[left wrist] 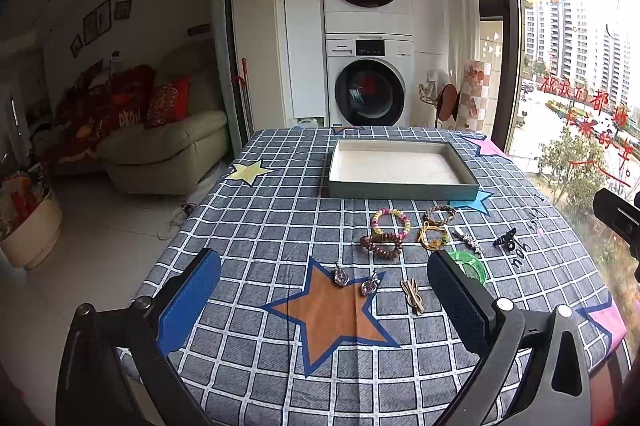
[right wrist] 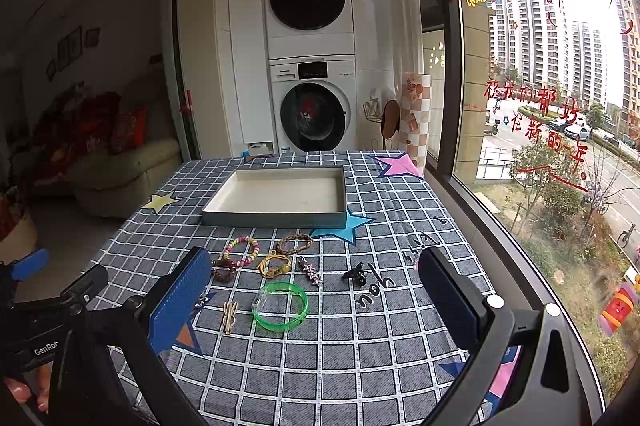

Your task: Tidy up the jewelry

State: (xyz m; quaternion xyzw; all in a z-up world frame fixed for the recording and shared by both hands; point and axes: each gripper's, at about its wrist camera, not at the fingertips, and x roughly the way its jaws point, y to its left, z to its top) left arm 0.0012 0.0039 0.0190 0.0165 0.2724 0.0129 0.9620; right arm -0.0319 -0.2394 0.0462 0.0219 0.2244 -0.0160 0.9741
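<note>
Hovering over the checked tablecloth (left wrist: 256, 366): left gripper (left wrist: 324, 300) and right gripper (right wrist: 316, 298) both spread wide, nothing gripped. Jewelry loose, tray (right wrist: 276, 218) holds nothing.

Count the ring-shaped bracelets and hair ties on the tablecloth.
5: beaded bracelet, braided bracelet beside it, brown coil hair tie nearer the camera, yellow cord bracelet, and green bangle nearest. None seems hidden.
</note>
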